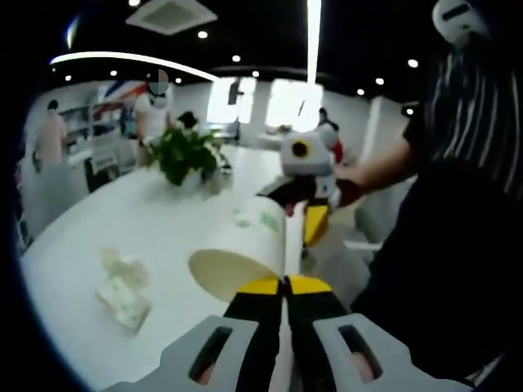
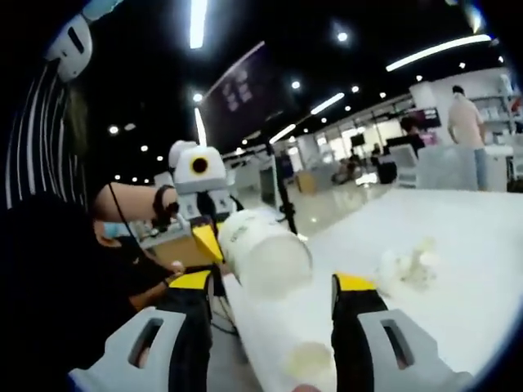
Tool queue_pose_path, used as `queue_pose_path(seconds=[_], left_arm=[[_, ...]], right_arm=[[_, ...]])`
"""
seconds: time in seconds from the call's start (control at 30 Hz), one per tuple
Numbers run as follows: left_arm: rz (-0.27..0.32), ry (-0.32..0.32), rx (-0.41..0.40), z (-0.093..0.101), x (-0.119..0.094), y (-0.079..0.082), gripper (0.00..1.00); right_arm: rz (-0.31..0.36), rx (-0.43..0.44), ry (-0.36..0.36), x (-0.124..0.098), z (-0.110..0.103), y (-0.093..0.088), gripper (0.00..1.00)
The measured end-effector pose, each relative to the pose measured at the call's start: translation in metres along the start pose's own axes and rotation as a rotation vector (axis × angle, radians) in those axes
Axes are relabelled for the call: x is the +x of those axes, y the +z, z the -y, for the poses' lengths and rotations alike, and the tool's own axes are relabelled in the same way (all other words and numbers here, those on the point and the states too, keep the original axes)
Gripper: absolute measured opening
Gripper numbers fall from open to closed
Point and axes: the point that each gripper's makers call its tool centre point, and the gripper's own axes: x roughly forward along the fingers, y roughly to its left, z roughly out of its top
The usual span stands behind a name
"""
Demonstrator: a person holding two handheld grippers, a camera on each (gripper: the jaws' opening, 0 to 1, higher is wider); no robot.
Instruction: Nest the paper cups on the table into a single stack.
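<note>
Yellow-tipped jaws of our left gripper (image 1: 285,286) sit pinched together on the rim of a paper cup (image 1: 242,249), held in the air over the near edge of the white table (image 1: 122,220). Our right gripper (image 2: 274,286) has its jaws spread wide with nothing between them, and in the right gripper view the same cup's closed base faces it.

Risk as we judge it: the grip is only on thin rim, so the cup could crush or twist out if the right jaws bump it while closing.

Cup lies on its side, long axis roughly level, open mouth toward the left gripper, base pointing away toward the right one.

Further along the table lies crumpled white paper (image 1: 122,290), maybe flattened cups, we cannot tell. A potted plant (image 1: 186,153) stands near the far edge. Beyond it, people stand in a bright-lit hall.
</note>
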Motion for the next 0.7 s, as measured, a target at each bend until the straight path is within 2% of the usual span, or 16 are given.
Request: queue_pose_path(seconds=[0.13, 0.43, 0.53, 0.7], left_arm=[[-0.012, -0.010, 0.032, 0.001, 0.005, 0.001, 0.00], [-0.078, 0.016, 0.100, -0.003, 0.010, -0.004, 0.00], [-0.126, 0.019, 0.121, -0.001, 0.009, -0.008, 0.00], [-0.165, 0.024, 0.144, 0.005, 0.005, -0.002, 0.00]], right_arm=[[-0.001, -0.010, -0.016, -0.003, 0.003, -0.001, 0.59], [-0.030, -0.032, -0.037, -0.011, 0.009, -0.008, 0.63], [-0.035, -0.032, -0.039, -0.013, 0.011, -0.012, 0.63], [-0.054, -0.040, -0.028, -0.014, 0.009, -0.019, 0.63]])
